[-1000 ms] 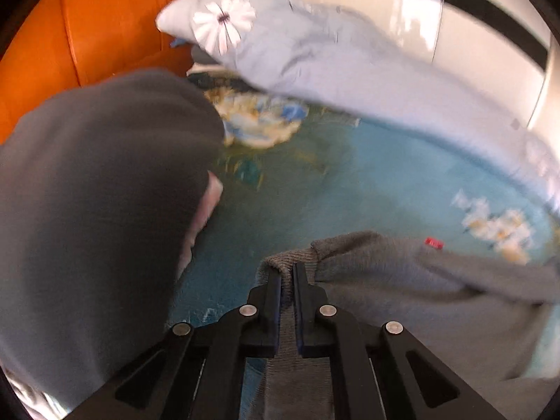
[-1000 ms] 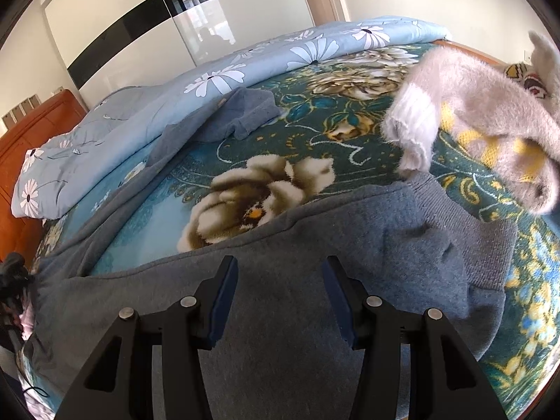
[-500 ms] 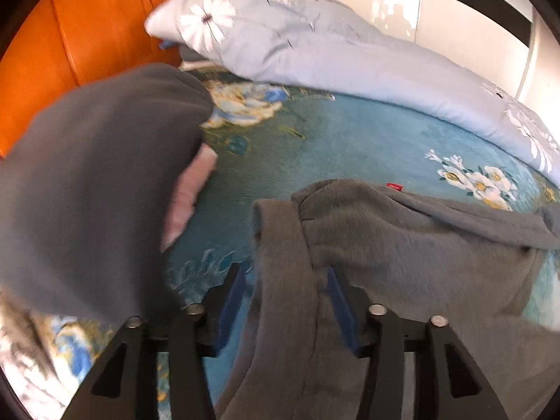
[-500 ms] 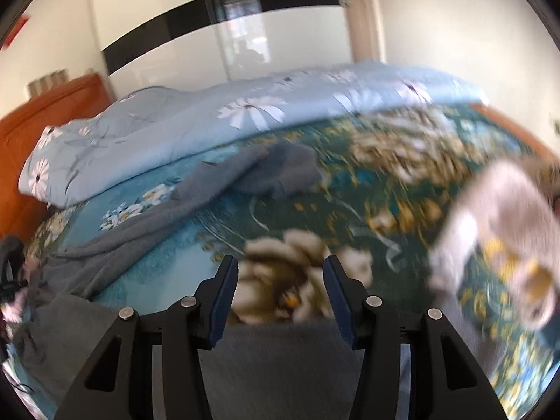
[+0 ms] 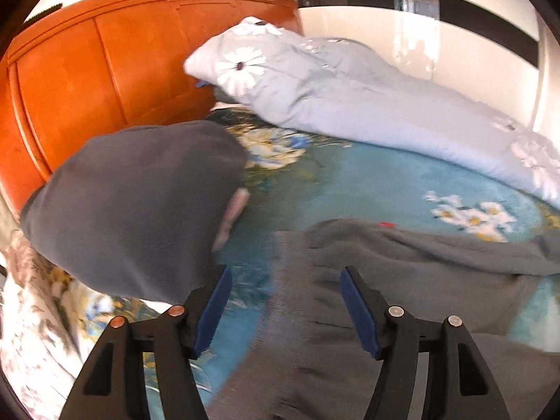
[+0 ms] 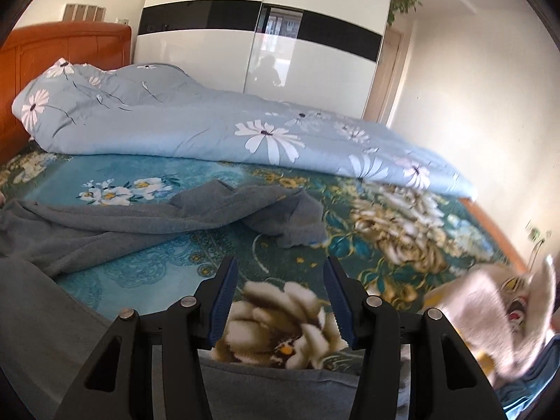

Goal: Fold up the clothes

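Note:
A grey sweater [image 5: 402,280] lies spread on the flowered bedspread [image 5: 367,182]. My left gripper [image 5: 285,276] hovers over its ribbed edge; its jaws are opening and the blue pads [image 5: 213,301] stand clear of the cloth. In the right wrist view the same grey sweater [image 6: 42,315] fills the lower left, and its sleeve [image 6: 217,210] trails across the bed to a crumpled end. My right gripper [image 6: 280,262] is open above a big cream flower of the bedspread [image 6: 147,262], with nothing between its fingers.
A dark grey mound of cloth [image 5: 140,203] with a pink edge sits by the orange headboard [image 5: 105,70]. A light blue daisy duvet [image 6: 210,129] runs along the far side. A fluffy pale garment [image 6: 490,315] lies at the right. A white wardrobe [image 6: 315,70] stands behind the bed.
The left jaws have parted and let go of the sweater's ribbed edge, and that gripper has drawn up and back. The right gripper, open throughout, has lifted off the sweater and rolled level.

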Demonstrator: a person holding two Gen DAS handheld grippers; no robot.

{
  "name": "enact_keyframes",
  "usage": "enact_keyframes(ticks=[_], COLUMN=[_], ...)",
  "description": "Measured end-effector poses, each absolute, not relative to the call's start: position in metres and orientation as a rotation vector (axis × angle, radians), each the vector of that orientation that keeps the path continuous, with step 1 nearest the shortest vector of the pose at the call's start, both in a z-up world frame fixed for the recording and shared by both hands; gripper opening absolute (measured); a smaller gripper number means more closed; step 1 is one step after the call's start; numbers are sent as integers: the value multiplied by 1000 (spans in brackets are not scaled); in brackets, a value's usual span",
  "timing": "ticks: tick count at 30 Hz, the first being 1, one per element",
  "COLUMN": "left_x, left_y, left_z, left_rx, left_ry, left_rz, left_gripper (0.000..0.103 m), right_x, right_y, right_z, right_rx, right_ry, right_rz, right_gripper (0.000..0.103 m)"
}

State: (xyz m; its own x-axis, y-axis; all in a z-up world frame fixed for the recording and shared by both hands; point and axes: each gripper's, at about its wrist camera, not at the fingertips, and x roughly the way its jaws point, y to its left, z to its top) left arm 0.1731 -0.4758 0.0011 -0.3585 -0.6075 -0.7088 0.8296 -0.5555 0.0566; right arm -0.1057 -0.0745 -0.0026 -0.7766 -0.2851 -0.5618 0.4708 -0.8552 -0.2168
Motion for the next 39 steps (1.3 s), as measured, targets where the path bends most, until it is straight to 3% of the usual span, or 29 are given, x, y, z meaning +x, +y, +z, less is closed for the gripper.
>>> enact_keyframes(ticks=[9, 19, 22, 25, 30, 35, 38, 39], left_x=[122, 71, 54, 25, -15, -41, -55, -60], left_y=[-402, -390, -413, -438, -459, -456, -464, -468], left_z=[0, -26, -28, -44, -84, -96, -93, -92], left_rx=[795, 890, 945, 1129, 1376, 1381, 1343, 1327], left_ry=[493, 514, 572, 629, 789, 802, 796, 787], left_rz=[-2235, -2247, -2294, -2328, -2348, -2394, -2410, -2417], left_gripper=[73, 73, 74, 74, 74, 74, 74, 74], right_x=[-112, -128, -183, -253, -311, -333, -343, -347], right_y=[-75, -102, -82, -47, -32, -52, -57, -57], right_z=[-9, -28, -39, -56, -82, -102, -100, -97], right_rx=[747, 778, 944, 1197, 1342, 1409, 1411, 1409], right_ry=[507, 543, 365, 29, -386, -598, -621, -618], right_rz=[-2587, -2450, -2418, -2412, -2247, -2144, -2233, -2252], right_gripper=[52, 52, 52, 52, 52, 52, 9, 9])
